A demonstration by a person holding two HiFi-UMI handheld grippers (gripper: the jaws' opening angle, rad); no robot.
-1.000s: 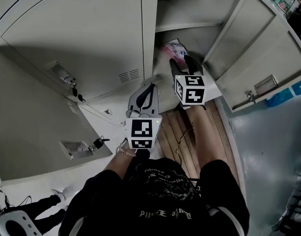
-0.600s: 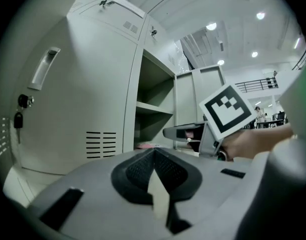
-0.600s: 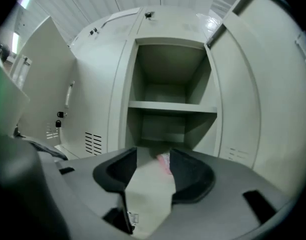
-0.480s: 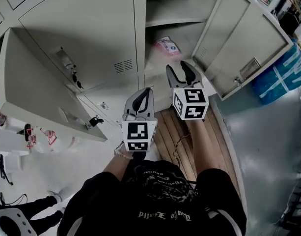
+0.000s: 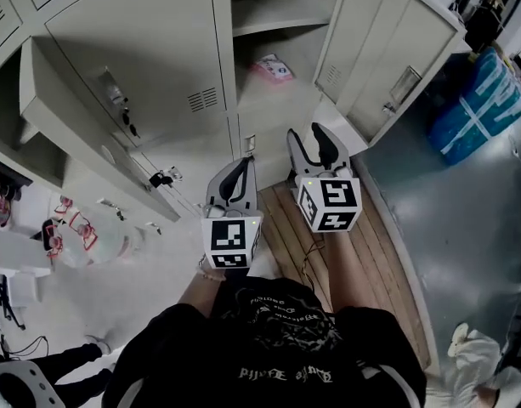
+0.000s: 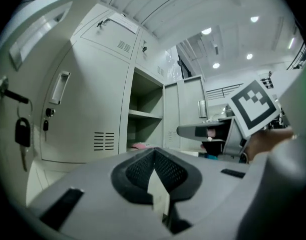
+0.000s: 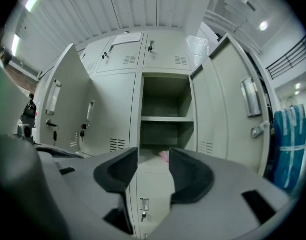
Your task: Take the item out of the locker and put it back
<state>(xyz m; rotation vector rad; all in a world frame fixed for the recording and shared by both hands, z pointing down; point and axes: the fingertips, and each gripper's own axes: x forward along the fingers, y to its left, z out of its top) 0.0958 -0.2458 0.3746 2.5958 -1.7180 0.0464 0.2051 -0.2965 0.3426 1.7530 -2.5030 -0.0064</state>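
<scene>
A pink packet lies on the floor of the open locker compartment, under its shelf. It shows small between the jaws in the right gripper view and past the left jaws in the left gripper view. My right gripper stands open and empty, well short of the locker, pointing at it. My left gripper hangs beside it to the left, its jaws closed together with nothing in them.
The locker's door stands swung open on the right. Another open door sticks out on the left, with keys hanging in locks. A wooden slat platform lies underfoot. A blue wrapped bundle stands far right.
Both grippers have drawn back from the locker and the view has pulled away. The right gripper, which was close to the pink packet, is now well clear of it. The packet stays inside.
</scene>
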